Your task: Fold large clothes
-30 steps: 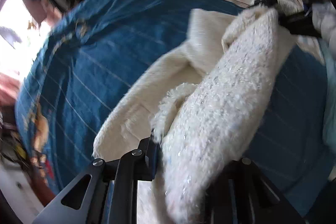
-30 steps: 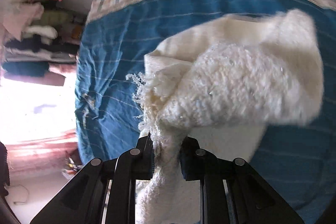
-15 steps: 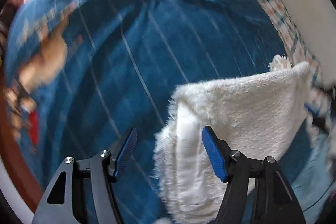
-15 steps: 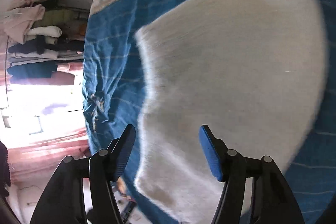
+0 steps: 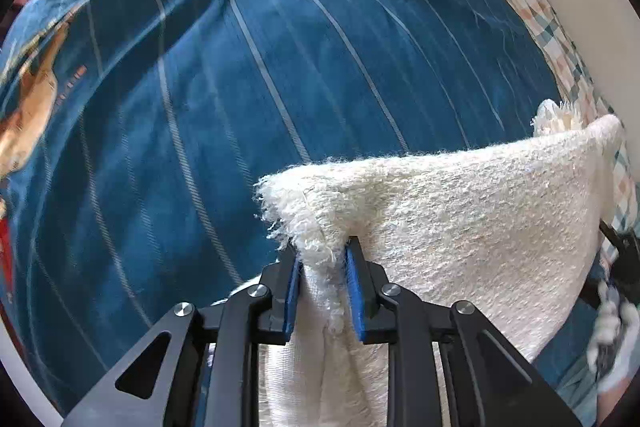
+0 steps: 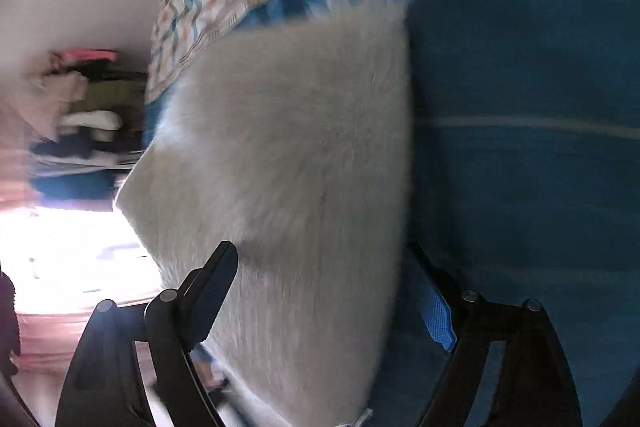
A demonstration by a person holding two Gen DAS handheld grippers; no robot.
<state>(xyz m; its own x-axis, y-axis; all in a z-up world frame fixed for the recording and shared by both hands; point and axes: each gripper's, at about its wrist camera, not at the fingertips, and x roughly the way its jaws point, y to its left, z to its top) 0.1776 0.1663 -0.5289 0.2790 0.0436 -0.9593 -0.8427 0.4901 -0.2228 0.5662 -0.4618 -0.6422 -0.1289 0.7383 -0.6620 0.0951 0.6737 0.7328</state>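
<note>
1. The step now is grabbing the fuzzy white garment (image 5: 460, 227) again for one more fold. It lies already folded on the blue bed cover (image 5: 280, 67).
2. In the left wrist view the garment fills the part from 3 o'clock down to 6 o'clock. In the right wrist view it sits in the middle and is blurry.
3. The left claw (image 5: 322, 287) is closing. Its blue pads squeeze a fringed corner of the garment between them.
4. The right claw (image 6: 332, 307) is opening wide. The garment's edge lies between its jaws, but the pads do not press on it. It holds nothing.
5. Next, I think the right claw must close on its own edge of the garment. Then both claws can lift and carry that side over the rest. The fluffy cloth may slip, so the pinch should take all the layers.
6. A second ago both claws were pinched on the garment, holding it up in a bunch. Half a second ago both had let go, and the garment lay flat. Now the left claw has nipped the corner again, and the right claw is wider than before.
</note>
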